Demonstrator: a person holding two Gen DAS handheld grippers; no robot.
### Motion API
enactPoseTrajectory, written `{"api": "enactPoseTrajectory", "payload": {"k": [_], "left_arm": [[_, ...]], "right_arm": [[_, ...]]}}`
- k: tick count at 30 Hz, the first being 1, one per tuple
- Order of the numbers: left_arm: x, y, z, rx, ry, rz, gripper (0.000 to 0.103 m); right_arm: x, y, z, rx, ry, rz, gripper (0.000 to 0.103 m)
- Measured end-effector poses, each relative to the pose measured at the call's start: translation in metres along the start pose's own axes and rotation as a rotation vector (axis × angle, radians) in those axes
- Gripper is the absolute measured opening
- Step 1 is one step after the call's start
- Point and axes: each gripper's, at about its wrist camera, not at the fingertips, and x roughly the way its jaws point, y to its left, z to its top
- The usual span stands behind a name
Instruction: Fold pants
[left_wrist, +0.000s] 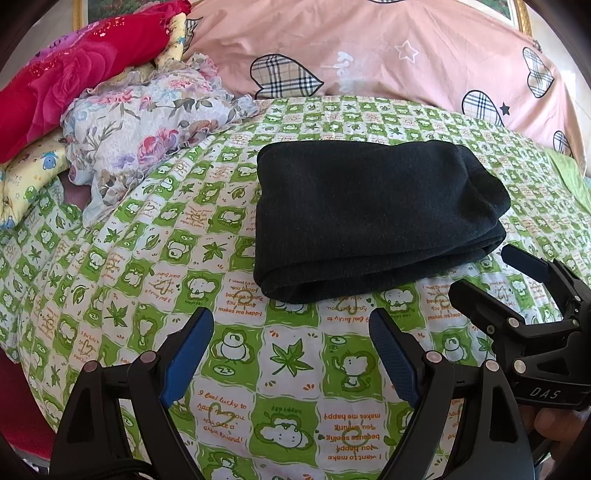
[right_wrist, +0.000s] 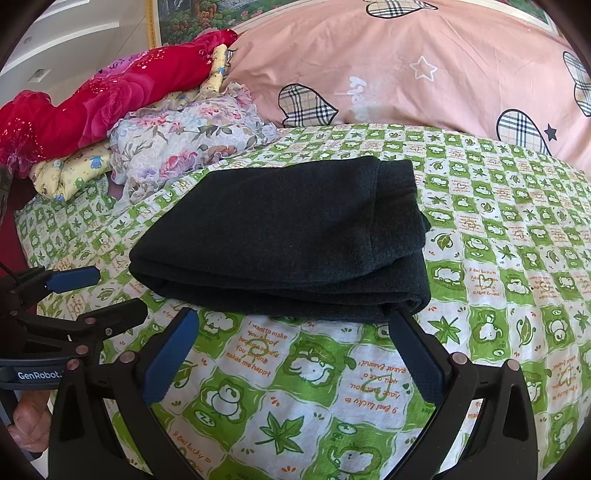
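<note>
Item 1. Dark charcoal knit pants (left_wrist: 373, 218), folded into a thick, roughly rectangular bundle of several layers. Location: lying flat on the bed, on the green-and-white checked cartoon-print bedsheet (left_wrist: 288, 358), near the middle. Stacked fold edges face the cameras; in the right wrist view the upper layer's hem sits short of the layer beneath on the right side.

Item 2. Left tool (left_wrist: 291, 350), black frame with blue-padded fingers (left_wrist: 395, 354). State: released, fingers spread wide, nothing between them. Position: above the sheet, just short of the near edge of the pants, not touching them.

Item 3. Right tool (right_wrist: 295, 354), same build. State: released, fingers wide apart and empty. Position: close to the near edge of the pants; the right fingertip sits right at the bundle's lower right corner, contact cannot be told. Seen from the left wrist view at the right side, beside the bundle.

Item 4. Large pink quilt with plaid hearts and stars (left_wrist: 406, 51), along the far side of the bed.

Item 5. Floral ruffled fabric in pale pastel (left_wrist: 147, 122), far left, with a red rose-print cloth (left_wrist: 66, 85) behind it and a yellow cartoon-print cloth (left_wrist: 26, 184) beside.
</note>
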Motion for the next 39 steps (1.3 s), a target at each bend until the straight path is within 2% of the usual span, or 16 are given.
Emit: {"api": "enactPoseTrajectory", "payload": {"k": [13, 20, 39], "left_arm": [[0.0, 0.001, 0.002, -0.002, -0.014, 0.005, 0.087], [-0.007, 0.005, 0.013, -0.023, -0.04, -0.009, 0.087], [0.003, 0.01, 0.051, -0.07, -0.001, -0.028, 0.086]], "right_arm": [[0.0, 0.0, 0.001, 0.002, 0.0, 0.006, 0.102], [-0.014, 0.0, 0.016, 0.022, -0.055, 0.027, 0.102], [-0.012, -0.019, 0.052, 0.044, -0.002, -0.031, 0.102]]}}
